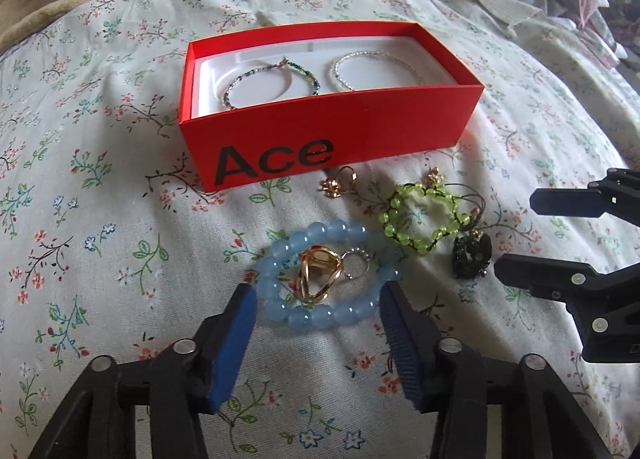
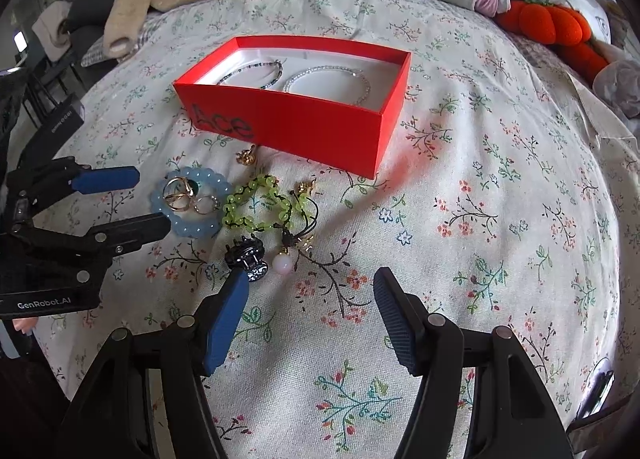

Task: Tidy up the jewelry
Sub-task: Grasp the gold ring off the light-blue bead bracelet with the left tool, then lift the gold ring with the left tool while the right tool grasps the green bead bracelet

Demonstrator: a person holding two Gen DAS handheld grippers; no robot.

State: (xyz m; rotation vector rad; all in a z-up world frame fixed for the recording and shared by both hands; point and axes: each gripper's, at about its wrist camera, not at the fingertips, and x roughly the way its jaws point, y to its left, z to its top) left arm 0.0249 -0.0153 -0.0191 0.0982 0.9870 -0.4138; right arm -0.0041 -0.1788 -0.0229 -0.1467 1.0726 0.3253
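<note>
Mid-sort: left gripper (image 1: 318, 301) spread wide around blue bracelet (image 1: 320, 279) at lower centre, nothing held. Right gripper (image 2: 310, 293) open too, empty. Next: close, carry to box (image 1: 328, 127).

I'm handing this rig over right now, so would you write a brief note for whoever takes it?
Left gripper: open, empty, straddling the blue bead bracelet.
Right gripper: open, empty, beside the black hair clip.
Done: two thin beaded bracelets lie in the red box.
Left on the bedspread: blue bracelet with gold ring and a small ring inside it, green bead bracelet, gold earrings, hair clip, pink bead charm.
</note>
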